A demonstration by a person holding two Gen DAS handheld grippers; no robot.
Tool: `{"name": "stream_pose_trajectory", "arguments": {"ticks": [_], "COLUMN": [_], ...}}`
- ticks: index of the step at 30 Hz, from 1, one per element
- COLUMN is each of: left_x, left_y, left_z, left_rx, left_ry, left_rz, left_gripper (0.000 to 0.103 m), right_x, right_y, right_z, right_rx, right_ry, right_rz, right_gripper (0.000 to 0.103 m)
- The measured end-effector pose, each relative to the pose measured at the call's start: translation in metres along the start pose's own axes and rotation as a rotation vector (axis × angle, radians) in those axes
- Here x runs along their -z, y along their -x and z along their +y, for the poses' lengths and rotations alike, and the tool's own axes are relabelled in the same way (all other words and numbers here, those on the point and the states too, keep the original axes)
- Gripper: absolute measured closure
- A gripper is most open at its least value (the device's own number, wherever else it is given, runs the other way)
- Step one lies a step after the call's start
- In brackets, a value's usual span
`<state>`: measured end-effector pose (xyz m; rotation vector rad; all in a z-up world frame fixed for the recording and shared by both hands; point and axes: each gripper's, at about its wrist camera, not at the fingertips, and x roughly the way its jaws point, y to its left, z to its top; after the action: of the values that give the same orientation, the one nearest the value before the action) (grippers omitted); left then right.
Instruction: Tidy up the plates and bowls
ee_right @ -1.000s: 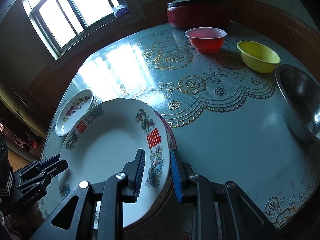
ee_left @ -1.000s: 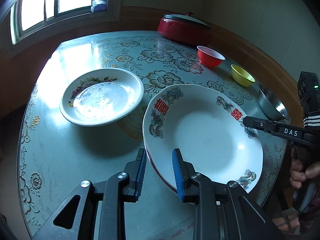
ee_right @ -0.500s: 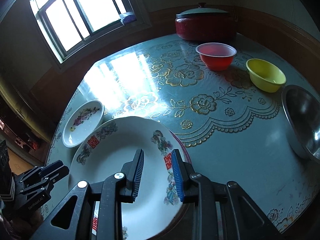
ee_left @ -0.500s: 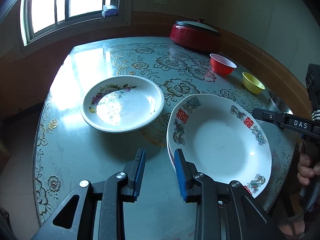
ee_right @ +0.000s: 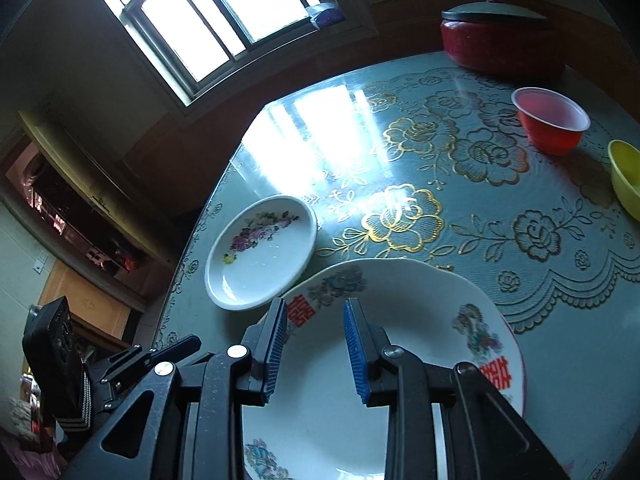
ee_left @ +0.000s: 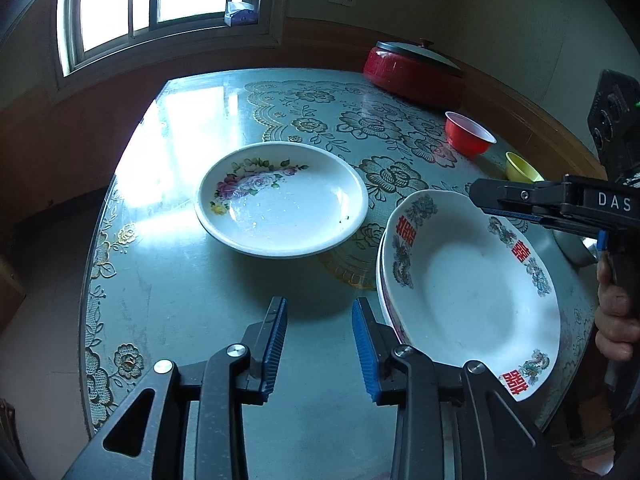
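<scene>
Both grippers have pulled back from the plates since a second ago: the left gripper (ee_left: 318, 344), whose fingers then straddled the near rim of the large plate, now hangs with its jaws apart and empty over bare desk (ee_left: 168, 280), and the right gripper (ee_right: 316, 350), which had the plate's rim between its fingers, now hovers spread and empty above the plate's bowl. Ahead and slightly left of the left gripper lies the floral plate (ee_left: 280, 200), flat on the desk. Just right of that gripper's right finger sits the large plate with red characters (ee_left: 468, 280), resting on what looks like a second plate beneath it, its far rim close to the floral plate but apart from it. Over its far right edge reaches the right gripper's black finger, partly hiding the yellow bowl (ee_left: 520, 168) and a steel bowl (ee_left: 572, 248). Farther off stand the red bowl (ee_left: 468, 136) and the lidded red pot (ee_left: 416, 68).
</scene>
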<state>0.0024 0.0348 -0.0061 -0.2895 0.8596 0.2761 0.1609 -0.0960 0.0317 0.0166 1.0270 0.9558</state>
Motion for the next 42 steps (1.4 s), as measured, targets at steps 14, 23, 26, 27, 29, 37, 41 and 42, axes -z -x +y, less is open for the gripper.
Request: {"name": "stream_pose_trajectory", "arguments": {"ticks": [14, 23, 26, 27, 29, 37, 41, 42], "left_x": [-0.01, -0.028, -0.035, -0.037, -0.042, -0.055, -0.061, -0.062], "left_y": [-0.004, -0.017, -0.025, -0.027, -0.033, -0.061, -0.069, -0.071], "left_z": [0.049, 0.11, 0.117, 0.118, 0.119, 0.116, 0.11, 0.108], "left_rx": [-0.03, -0.004, 0.017, 0.025, 0.038, 0.034, 0.046, 0.047], "left_ry": [0.158, 0.352, 0.37, 0.373, 0.375, 0.344, 0.32, 0.313], "left_rz": [-0.002, -0.008, -0.004, -0.003, -0.003, 0.036, 0.037, 0.031], "left_gripper": [0.069, 0.062, 0.062, 0.062, 0.062, 0.064, 0.07, 0.071], "right_x": [-0.041, -0.063, -0.067, -0.067, -0.068, -0.067, -0.063, -0.063], "right_y": [-0.052, -0.089, -0.101, -0.105, -0.113, -0.135, -0.146, -0.148], "right_z": [0.023, 0.016, 0.011, 0.009, 0.006, 0.007, 0.013, 0.015], "right_rx": [-0.036, -0.007, 0.016, 0.019, 0.013, 0.036, 0.067, 0.07], "right_ry": [0.026, -0.023, -0.035, -0.039, -0.042, -0.004, 0.053, 0.069], "right_rz": [0.063, 0.108, 0.129, 0.135, 0.149, 0.198, 0.217, 0.222], "right_gripper": [0.074, 0.074, 0.074, 0.074, 0.074, 0.079, 0.085, 0.086]}}
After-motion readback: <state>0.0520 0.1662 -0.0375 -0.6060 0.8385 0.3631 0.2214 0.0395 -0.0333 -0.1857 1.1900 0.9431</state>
